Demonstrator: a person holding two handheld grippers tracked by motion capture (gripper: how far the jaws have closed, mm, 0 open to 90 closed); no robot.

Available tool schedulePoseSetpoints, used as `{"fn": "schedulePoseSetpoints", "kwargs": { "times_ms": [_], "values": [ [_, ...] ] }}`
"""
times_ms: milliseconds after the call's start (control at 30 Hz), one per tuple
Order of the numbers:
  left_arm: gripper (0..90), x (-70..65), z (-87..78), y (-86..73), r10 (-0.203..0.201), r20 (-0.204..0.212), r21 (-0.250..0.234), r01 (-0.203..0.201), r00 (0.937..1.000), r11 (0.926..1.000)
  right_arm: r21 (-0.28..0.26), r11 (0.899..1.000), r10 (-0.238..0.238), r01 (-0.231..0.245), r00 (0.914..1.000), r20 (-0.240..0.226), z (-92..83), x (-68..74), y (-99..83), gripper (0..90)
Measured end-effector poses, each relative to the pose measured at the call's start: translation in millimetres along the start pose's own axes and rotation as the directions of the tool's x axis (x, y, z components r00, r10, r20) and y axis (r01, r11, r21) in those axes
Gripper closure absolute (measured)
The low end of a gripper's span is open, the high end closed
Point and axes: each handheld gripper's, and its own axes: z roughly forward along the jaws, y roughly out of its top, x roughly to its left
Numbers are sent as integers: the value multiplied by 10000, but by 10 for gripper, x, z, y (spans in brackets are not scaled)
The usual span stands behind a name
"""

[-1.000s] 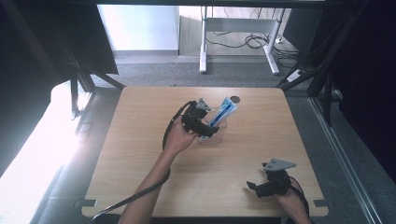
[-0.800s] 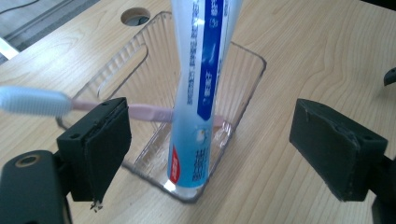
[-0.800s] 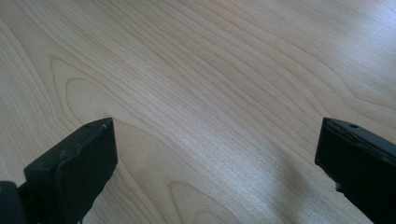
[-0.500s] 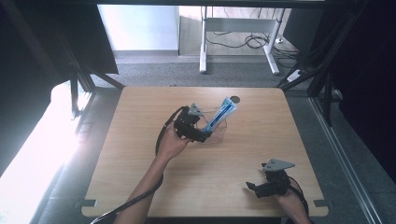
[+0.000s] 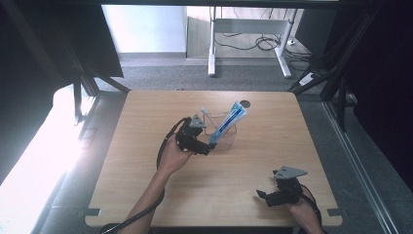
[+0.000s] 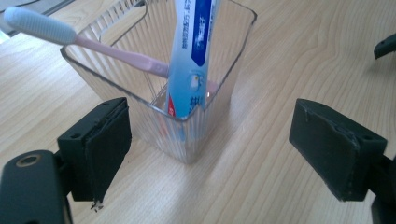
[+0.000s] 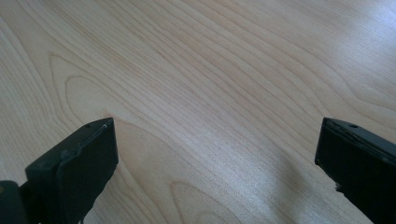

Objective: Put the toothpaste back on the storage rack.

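Right, here we are at the light wooden table [image 5: 146, 195], and the action sits near the middle of it: a clear ribbed plastic cup [image 6: 187, 135] stands upright on the wood, with a blue and white toothpaste tube [image 6: 191, 56] leaning inside it and a pink toothbrush [image 6: 93, 42] resting across its rim, white head poking out to one side. From the high view the tube [image 5: 228, 122] tilts up and away toward the far edge, well above the cup [image 5: 225, 139]. The left gripper [image 6: 210, 144] is just beside the cup, jaws spread wide on either side of its near corner, touching nothing, with bare wood between each pad and the plastic. Up top you see the left gripper [image 5: 202, 147] held out by the person's left hand [image 5: 173, 156], cable looping behind it. Down at the near right corner, the right gripper [image 5: 265, 196] rests low over the table, well apart from the cup, and its own view has the jaws of the right gripper [image 7: 215, 163] gaping wide over plain wood grain.
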Motion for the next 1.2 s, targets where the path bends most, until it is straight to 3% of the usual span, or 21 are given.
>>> {"fn": "schedulePoseSetpoints", "kwargs": {
  "times_ms": [700, 1200],
  "values": [
    [133, -108, -285, -328, 6, -272, -76, -8, 9996, 10000, 46, 10000, -81, 81, 10000, 1, 8, 18, 9, 0],
    [135, -149, -540, -668, -429, -411, -219, 420, 9982, 9989, 134, 9999, -29, 30, 10000, -81, 24, 36, 11, 0]
  ]
}}
